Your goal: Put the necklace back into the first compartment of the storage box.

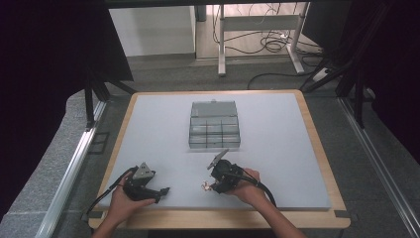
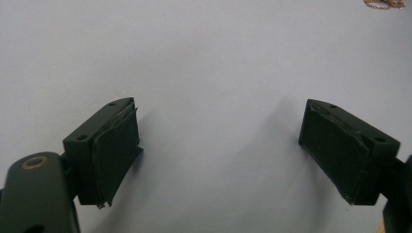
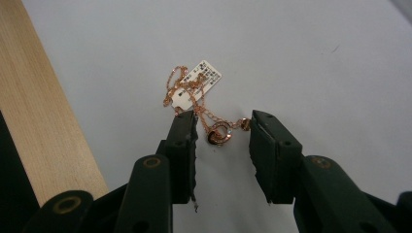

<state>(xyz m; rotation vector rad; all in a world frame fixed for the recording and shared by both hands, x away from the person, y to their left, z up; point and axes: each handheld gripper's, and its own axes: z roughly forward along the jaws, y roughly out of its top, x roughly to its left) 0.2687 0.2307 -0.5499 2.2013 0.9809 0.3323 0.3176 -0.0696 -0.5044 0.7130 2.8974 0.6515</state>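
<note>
The right claw [image 3: 221,127] points down at the worktop near its front edge, a little right of the middle, with its jaws narrowed around a rose-gold necklace [image 3: 197,97]. The pendant, two small linked rings [image 3: 217,135], lies between the pads. One pad seems to brush the chain at its edge, but the pads do not yet press on anything, so the necklace lies loose on the grey mat [image 3: 301,53]. The chain is bunched in a small heap just beyond the claw tips, with a white price tag [image 3: 204,77] threaded on it. From above, the necklace [image 1: 204,186] shows as a tiny glint just left of the right claw [image 1: 212,184].

The left claw [image 1: 164,191] rests low near the front left corner of the worktop, its jaws wide apart with nothing but bare mat between them.

Farther back, around the middle of the worktop, stands a clear plastic compartment box [image 1: 214,130] with its lid [image 1: 213,107] folded open toward the far edge.

I take this as the pick-up step: the right claw is set to pinch the pendant. The next move calls for closing fully on the rings or the chain beside them, low enough to catch such a thin thing, then lifting slowly so the chain and tag trail free. The open box looks the likely destination.
</note>
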